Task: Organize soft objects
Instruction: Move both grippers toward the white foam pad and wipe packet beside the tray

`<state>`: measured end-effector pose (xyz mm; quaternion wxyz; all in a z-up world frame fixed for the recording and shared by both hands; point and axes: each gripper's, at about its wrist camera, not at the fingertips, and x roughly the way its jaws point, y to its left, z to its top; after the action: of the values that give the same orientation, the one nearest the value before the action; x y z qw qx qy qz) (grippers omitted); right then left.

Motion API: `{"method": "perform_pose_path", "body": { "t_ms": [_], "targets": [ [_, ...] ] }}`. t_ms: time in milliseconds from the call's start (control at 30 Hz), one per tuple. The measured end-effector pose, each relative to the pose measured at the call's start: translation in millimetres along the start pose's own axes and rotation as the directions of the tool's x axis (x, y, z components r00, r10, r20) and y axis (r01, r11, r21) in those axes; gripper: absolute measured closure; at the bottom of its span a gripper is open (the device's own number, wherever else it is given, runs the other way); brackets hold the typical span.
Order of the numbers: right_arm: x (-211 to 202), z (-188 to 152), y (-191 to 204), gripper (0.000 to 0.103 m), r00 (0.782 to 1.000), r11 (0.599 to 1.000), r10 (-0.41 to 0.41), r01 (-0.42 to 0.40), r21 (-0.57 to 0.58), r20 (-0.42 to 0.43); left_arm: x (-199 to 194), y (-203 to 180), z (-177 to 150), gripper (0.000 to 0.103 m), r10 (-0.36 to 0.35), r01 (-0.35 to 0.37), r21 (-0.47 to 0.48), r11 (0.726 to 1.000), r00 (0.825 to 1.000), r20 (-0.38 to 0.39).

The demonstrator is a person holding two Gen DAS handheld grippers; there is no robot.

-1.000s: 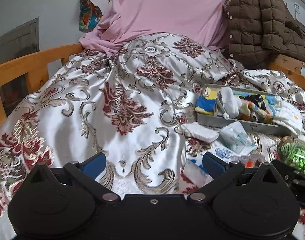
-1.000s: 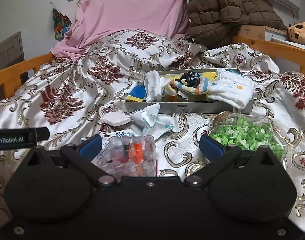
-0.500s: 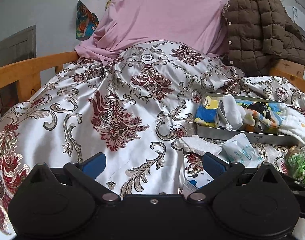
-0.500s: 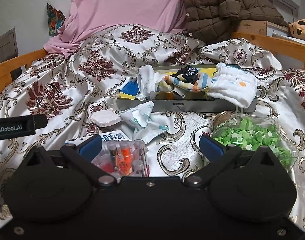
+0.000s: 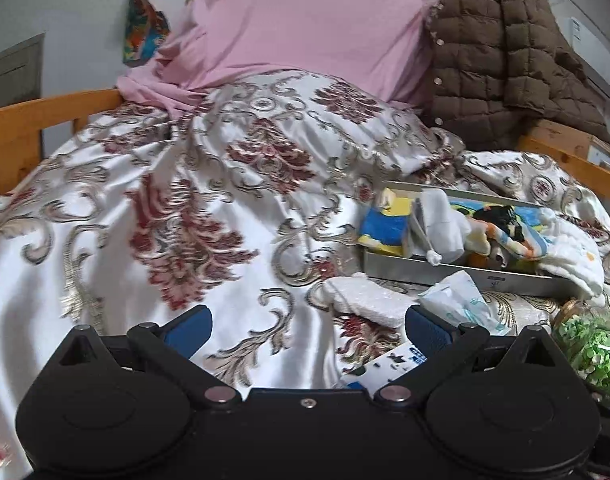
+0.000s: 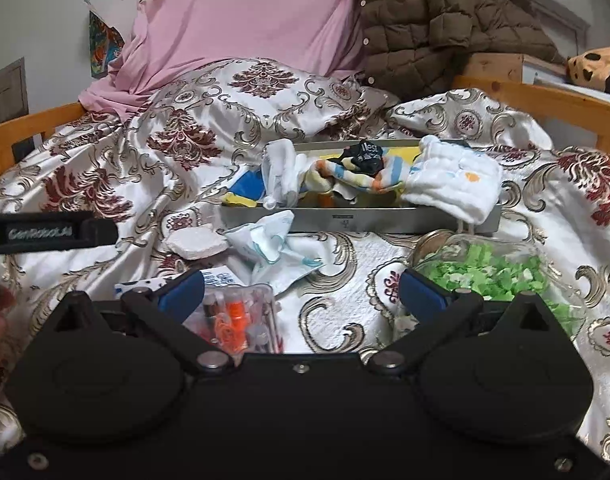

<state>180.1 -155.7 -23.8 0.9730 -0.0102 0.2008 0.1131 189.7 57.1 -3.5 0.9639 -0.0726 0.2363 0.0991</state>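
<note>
A grey metal tray (image 6: 357, 220) (image 5: 457, 274) lies on the patterned bedspread, filled with soft cloths: a white quilted cloth (image 6: 453, 184) hanging over its right rim, a striped sock (image 6: 345, 174), a black item (image 6: 365, 154) and a blue and yellow cloth (image 5: 387, 226). In front of the tray lie a white patterned cloth (image 6: 273, 244) (image 5: 461, 304) and a white sponge-like pad (image 6: 195, 242) (image 5: 365, 296). My right gripper (image 6: 301, 292) is open, low over the bed in front of them. My left gripper (image 5: 307, 324) is open, left of the pad, with nothing between its fingers.
A clear box of small bottles (image 6: 237, 316) sits just before the right gripper. A glass jar of green bits (image 6: 489, 272) lies on its side at right. A printed card (image 5: 389, 366) lies nearby. Wooden bed rails (image 5: 45, 116), a pink sheet (image 6: 245, 20) and a brown jacket (image 5: 501, 64) stand behind.
The left gripper's view has shifted: the tray and pad now sit lower and nearer its right finger. The right gripper has crept slightly forward toward the tray. Both stay open.
</note>
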Motion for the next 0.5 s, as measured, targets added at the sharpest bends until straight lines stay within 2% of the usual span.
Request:
{"method": "perform_pose_path", "body": {
  "t_ms": [267, 500],
  "targets": [
    [6, -6, 0, 0.001, 1.0, 1.0, -0.004, 0.004, -0.018, -0.017, 28, -2, 7, 0.001, -0.108, 0.108, -0.013, 0.994, 0.993, -0.037],
    [19, -8, -2, 0.001, 0.999, 1.0, -0.009, 0.009, -0.01, -0.031, 44, -4, 8, 0.001, -0.146, 0.144, -0.035, 0.989, 0.987, -0.066]
  ]
}}
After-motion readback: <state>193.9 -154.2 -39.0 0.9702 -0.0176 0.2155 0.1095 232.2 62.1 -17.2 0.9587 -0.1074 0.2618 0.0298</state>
